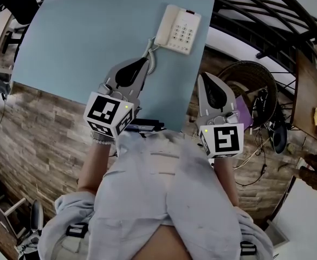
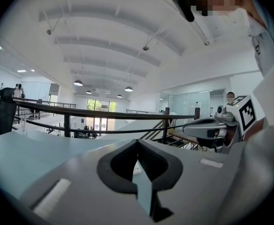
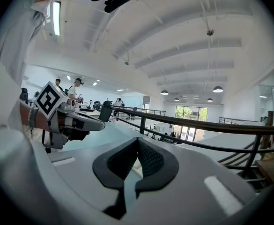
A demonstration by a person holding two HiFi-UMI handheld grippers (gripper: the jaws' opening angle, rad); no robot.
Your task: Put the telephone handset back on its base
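Observation:
A cream telephone (image 1: 178,30) lies at the far right of the light blue table (image 1: 82,42). Its handset (image 1: 164,23) rests along the left side of the base, and the coiled cord (image 1: 151,57) trails toward me. My left gripper (image 1: 144,63) is held over the table's near edge, its tip close to the cord, jaws shut and empty. My right gripper (image 1: 204,78) hangs just off the table's right edge, also shut with nothing in it. Both gripper views point up at the ceiling, so neither shows the phone. The left gripper (image 2: 137,143) and the right gripper (image 3: 137,140) each show their pads meeting.
A dark railing (image 1: 256,20) runs past the table's right side. A round wicker basket (image 1: 253,72) with cables stands on the wood-pattern floor at right. A small black object (image 1: 145,125) lies by the table's near edge. Each gripper appears in the other's view: the right gripper (image 2: 211,128), the left gripper (image 3: 76,122).

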